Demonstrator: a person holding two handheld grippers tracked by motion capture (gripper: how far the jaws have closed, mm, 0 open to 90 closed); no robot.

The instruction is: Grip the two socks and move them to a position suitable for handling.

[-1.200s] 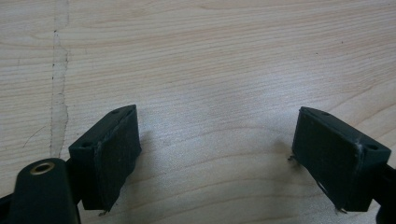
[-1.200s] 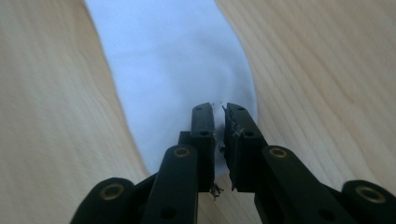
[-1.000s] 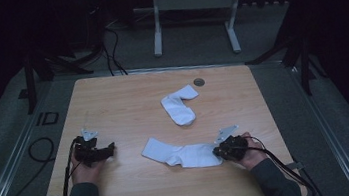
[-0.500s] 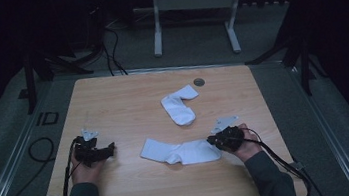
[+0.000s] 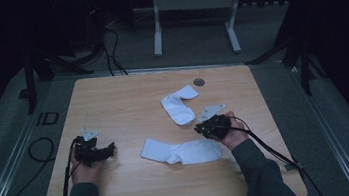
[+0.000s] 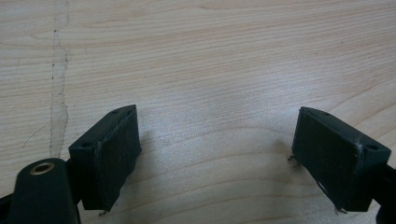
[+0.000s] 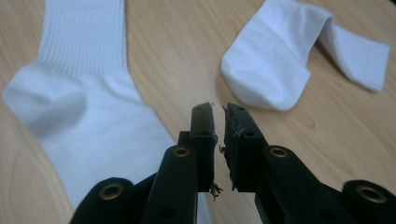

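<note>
A dark room surrounds the wooden table point(image 5: 112, 100). At frame centre the flat sock point(image 5: 181, 150) lies laid out; the folded sock point(image 5: 179, 106) sits just above it, apart. The right gripper point(image 5: 201, 129), beside the flat sock's right end, has just been opening its jaws to a narrow gap, nothing between them. The left gripper point(image 5: 109, 148), lower left, stands wide open over bare wood. Pairing seems barely begun
</note>
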